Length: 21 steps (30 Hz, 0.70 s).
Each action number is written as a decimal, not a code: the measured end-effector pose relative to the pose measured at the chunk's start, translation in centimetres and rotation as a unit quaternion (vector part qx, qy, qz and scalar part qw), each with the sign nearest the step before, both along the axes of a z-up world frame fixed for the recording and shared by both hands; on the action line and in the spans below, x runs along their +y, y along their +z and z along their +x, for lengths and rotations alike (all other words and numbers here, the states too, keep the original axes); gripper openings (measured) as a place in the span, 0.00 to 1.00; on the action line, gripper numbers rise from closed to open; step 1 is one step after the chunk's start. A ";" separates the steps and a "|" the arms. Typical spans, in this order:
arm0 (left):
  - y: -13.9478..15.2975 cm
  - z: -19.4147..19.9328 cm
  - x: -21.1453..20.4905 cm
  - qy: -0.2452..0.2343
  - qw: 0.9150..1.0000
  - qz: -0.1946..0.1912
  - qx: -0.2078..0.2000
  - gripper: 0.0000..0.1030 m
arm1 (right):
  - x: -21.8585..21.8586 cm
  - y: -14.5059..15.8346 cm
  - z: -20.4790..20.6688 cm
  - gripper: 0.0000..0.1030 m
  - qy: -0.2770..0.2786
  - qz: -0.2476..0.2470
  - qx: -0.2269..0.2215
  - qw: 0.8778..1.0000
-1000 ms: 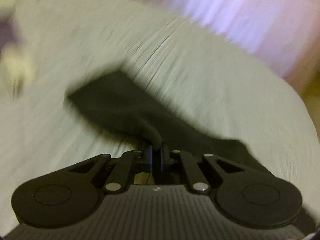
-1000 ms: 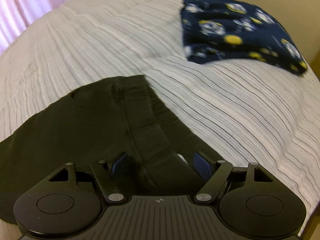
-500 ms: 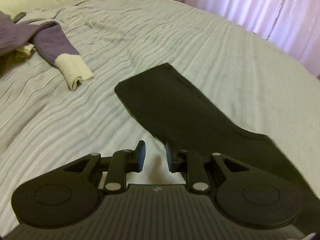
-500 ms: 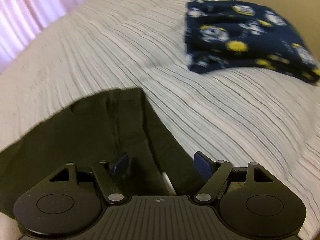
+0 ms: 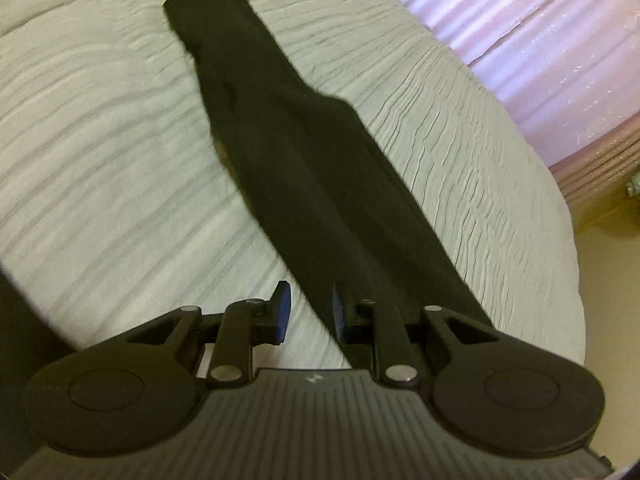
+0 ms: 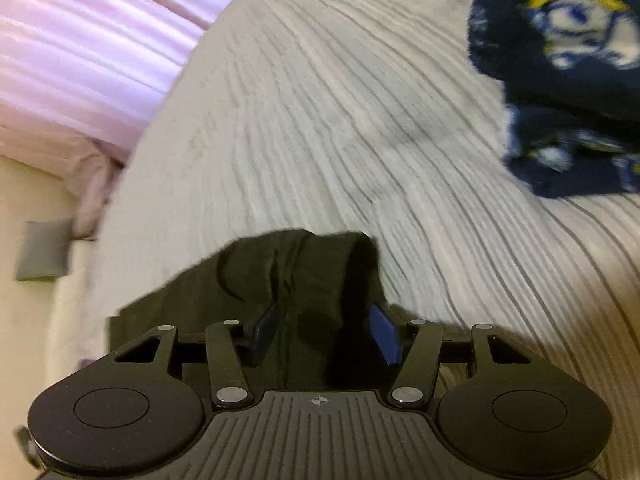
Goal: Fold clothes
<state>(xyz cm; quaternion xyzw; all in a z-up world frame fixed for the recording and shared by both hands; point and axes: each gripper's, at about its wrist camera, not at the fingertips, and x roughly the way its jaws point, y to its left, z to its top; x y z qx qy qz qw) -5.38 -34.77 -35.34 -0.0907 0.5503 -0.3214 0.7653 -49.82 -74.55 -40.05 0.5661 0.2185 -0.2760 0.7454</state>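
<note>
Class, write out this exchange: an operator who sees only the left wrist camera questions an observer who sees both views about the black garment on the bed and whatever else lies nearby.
Operator: I see the black garment stretched along the bedspread. Is the right gripper on it?
Observer: A bunched part of it lies between the right gripper's jaws, which are closing.
Operator: Any other clothing near that spot?
Observer: Yes. A folded navy patterned fleece lies beyond it on the bedspread, apart from the black garment.
</note>
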 end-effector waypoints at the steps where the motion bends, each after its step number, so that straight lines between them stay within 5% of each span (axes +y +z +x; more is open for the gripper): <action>1: 0.0 -0.4 0.1 0.004 1.000 0.003 0.003 0.17 | -0.3 -0.2 0.0 0.32 0.001 -0.001 -0.017 1.000; 5: -0.2 -1.6 0.4 0.017 1.000 0.008 0.014 0.17 | -0.5 -1.7 -0.5 0.32 -0.005 0.024 -0.057 0.998; 8: -0.1 -2.4 0.3 0.021 1.000 0.008 0.021 0.17 | -1.1 -4.5 -1.7 0.32 -0.043 0.090 -0.105 0.989; 13: 0.0 -3.2 -0.4 0.010 1.000 0.010 0.018 0.17 | -1.3 -3.9 -1.4 0.32 -0.032 0.092 -0.145 0.985; 21: 0.7 -4.0 -1.2 -0.008 1.000 -0.004 0.015 0.17 | -0.4 -5.6 -2.1 0.32 -0.020 0.129 -0.135 0.982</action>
